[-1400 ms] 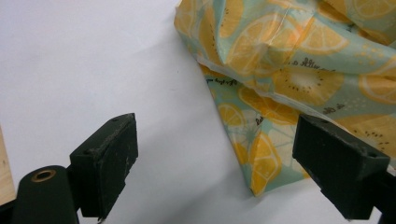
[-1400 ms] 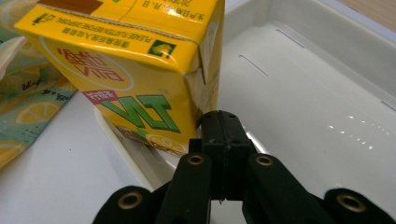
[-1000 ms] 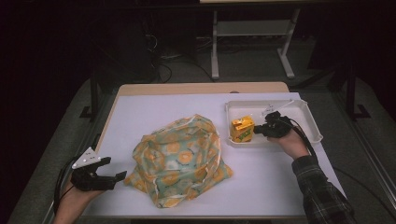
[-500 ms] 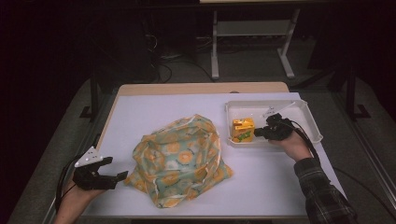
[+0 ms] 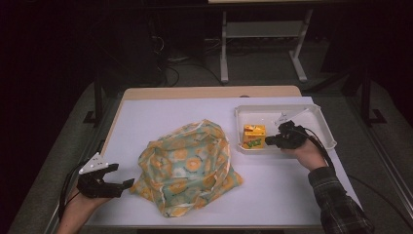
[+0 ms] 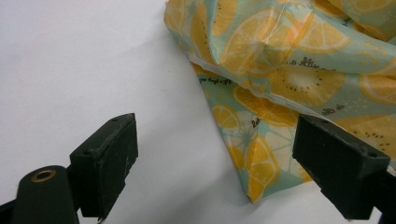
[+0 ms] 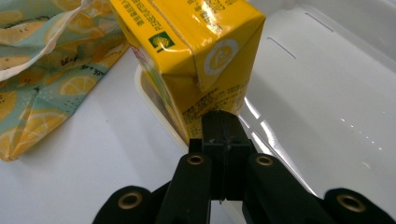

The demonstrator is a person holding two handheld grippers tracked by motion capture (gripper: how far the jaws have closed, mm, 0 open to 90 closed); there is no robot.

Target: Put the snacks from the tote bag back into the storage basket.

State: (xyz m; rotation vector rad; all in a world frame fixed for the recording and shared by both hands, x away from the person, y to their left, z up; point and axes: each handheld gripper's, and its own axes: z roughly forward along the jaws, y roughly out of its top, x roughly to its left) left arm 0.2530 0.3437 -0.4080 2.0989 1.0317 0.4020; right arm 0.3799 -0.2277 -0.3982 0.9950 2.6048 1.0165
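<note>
One carton (image 5: 253,136) in one tray (image 5: 321,119), right of one bag (image 5: 187,165). Right tongs (image 5: 271,141) closed, empty, tips against carton. Left tongs (image 5: 122,176) wide, left of bag.

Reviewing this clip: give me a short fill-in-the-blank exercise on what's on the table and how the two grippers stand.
1. The yellow carton sits in the white ____.
2. The right gripper has its jaws ____, tips at the carton.
3. The left gripper has its jaws ____, beside a corner of the fruit-print bag.
4. The bag's print shows slices of ____.

Missing words: tray; shut; open; citrus fruit
</note>
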